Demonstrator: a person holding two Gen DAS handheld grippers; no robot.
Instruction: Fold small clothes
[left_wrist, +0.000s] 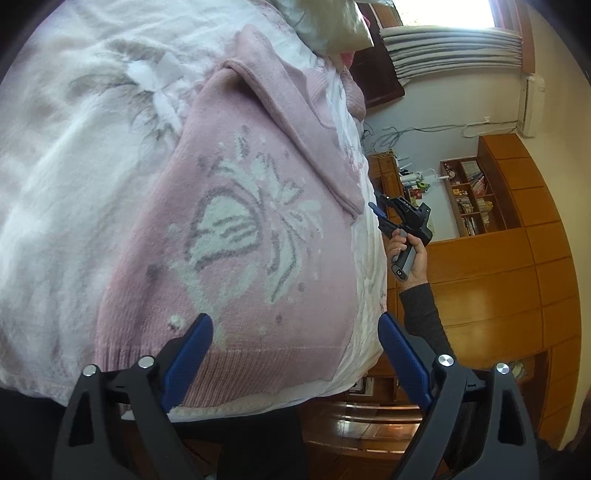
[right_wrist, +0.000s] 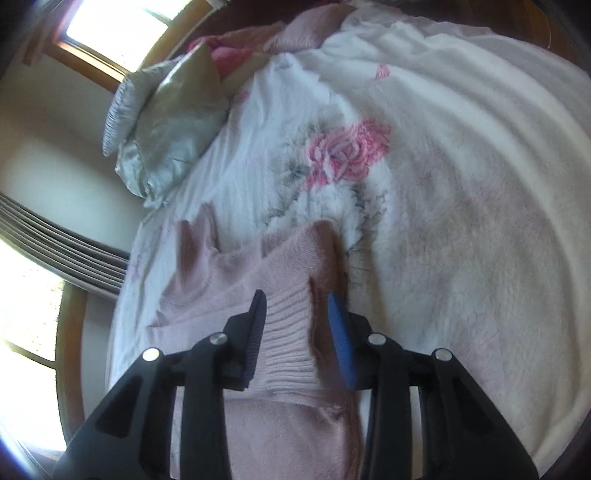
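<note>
A pink knitted sweater (left_wrist: 236, 236) with a white and grey bell-and-bow pattern lies spread on the bed, one sleeve (left_wrist: 295, 122) folded diagonally across its chest. My left gripper (left_wrist: 299, 332) hangs over the ribbed hem, its blue fingers (left_wrist: 195, 350) wide open with nothing between them. A hand in a dark sleeve holds my right gripper (left_wrist: 388, 210) just beside the sleeve's cuff (left_wrist: 352, 206). In the right wrist view the right gripper (right_wrist: 299, 325) stands partly open over the sweater (right_wrist: 295, 435), and a ribbed band (right_wrist: 288, 332) shows between its fingers.
A white bedspread (right_wrist: 461, 221) with pink rose prints covers the bed. Pillows (right_wrist: 166, 125) lie at the head end. The bed edge (left_wrist: 369, 295) drops to a wooden floor on the right, and wooden cabinets and a shelf (left_wrist: 469, 199) stand beyond it.
</note>
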